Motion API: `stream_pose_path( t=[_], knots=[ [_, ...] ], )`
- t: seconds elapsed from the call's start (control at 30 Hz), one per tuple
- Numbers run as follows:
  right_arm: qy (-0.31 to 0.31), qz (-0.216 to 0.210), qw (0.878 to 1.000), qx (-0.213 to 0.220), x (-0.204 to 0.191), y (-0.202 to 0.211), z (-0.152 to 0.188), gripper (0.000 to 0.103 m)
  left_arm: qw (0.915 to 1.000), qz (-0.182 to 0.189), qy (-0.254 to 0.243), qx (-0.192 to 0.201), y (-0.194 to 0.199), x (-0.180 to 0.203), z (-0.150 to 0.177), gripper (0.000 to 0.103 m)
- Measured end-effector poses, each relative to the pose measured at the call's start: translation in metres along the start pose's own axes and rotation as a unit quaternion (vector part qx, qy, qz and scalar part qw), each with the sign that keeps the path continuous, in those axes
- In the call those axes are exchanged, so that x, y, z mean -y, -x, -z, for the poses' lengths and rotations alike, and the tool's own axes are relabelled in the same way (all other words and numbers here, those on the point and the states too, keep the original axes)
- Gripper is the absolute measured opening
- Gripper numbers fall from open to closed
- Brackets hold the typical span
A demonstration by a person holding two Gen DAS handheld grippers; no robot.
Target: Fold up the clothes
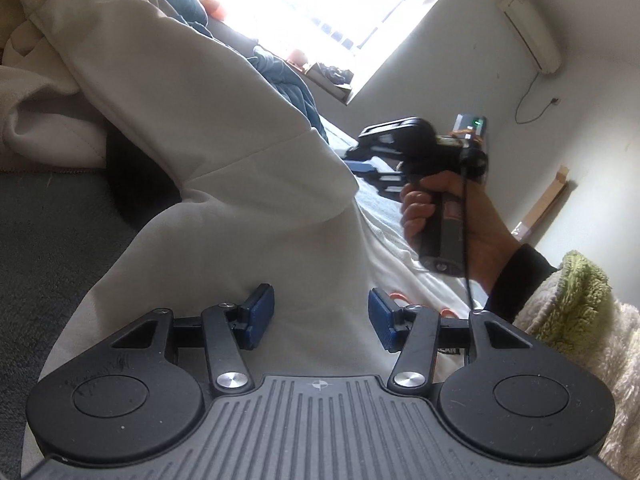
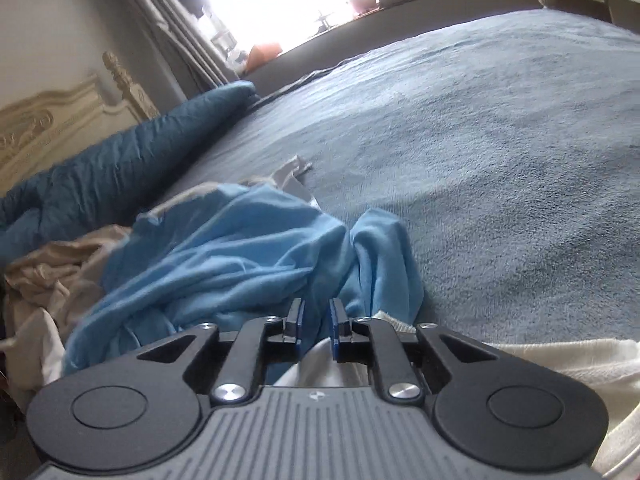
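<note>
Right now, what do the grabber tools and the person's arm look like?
Each gripper is black plastic with round side discs, silver screws, a ribbed grey top plate and two blue rubbery finger pads. The other one has a dark pistol-style handle with a thin black cable hanging down. The person's hand comes out of a dark long sleeve.

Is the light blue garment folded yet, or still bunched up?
Bunched up. The light blue garment lies crumpled in twisted ridges on the bed, no flat layers.
</note>
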State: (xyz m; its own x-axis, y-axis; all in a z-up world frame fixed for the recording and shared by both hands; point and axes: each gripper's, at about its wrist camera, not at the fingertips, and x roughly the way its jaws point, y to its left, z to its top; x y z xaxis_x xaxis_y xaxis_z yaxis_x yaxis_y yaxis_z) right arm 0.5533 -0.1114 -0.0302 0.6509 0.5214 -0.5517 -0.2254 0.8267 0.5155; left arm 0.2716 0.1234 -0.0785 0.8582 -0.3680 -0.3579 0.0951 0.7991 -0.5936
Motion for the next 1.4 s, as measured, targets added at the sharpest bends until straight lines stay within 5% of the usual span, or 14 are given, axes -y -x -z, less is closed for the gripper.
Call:
stream_pose_path(
  t=[0.03,0.2,0.37,0.53,0.67,0.87,1.07,1.4],
  knots=[
    [-0.015,-0.008,1.000,0.011,0.006,0.009,-0.007,0.029,1.0000,0.000,0.001,0.000,0.000,0.000,0.000,0.052],
    [0.025,0.010,0.999,0.047,0.029,0.095,-0.045,0.031,1.0000,0.001,0.002,0.003,-0.001,0.001,0.000,0.052],
    [0.133,0.116,0.984,0.000,0.055,0.167,-0.045,0.031,0.9999,0.002,0.004,0.009,0.001,0.002,0.001,0.052],
    [0.203,0.189,0.959,-0.061,0.093,0.155,-0.016,0.036,0.9999,0.006,0.008,0.014,0.000,0.002,0.001,0.052],
    [0.170,0.159,0.970,-0.066,0.126,0.135,-0.018,0.049,0.9997,0.012,0.013,0.014,-0.004,-0.002,0.002,0.052],
    [0.093,0.136,0.985,-0.048,0.166,0.117,-0.031,0.050,0.9996,0.018,0.016,0.012,-0.007,-0.006,0.000,0.052],
    [0.147,0.113,0.979,-0.086,0.164,0.111,-0.013,0.050,0.9996,0.019,0.017,0.011,-0.007,-0.006,0.001,0.052],
    [0.191,0.069,0.977,-0.063,0.148,0.122,-0.014,0.050,0.9996,0.021,0.019,0.010,-0.006,-0.009,0.003,0.053]
  ],
)
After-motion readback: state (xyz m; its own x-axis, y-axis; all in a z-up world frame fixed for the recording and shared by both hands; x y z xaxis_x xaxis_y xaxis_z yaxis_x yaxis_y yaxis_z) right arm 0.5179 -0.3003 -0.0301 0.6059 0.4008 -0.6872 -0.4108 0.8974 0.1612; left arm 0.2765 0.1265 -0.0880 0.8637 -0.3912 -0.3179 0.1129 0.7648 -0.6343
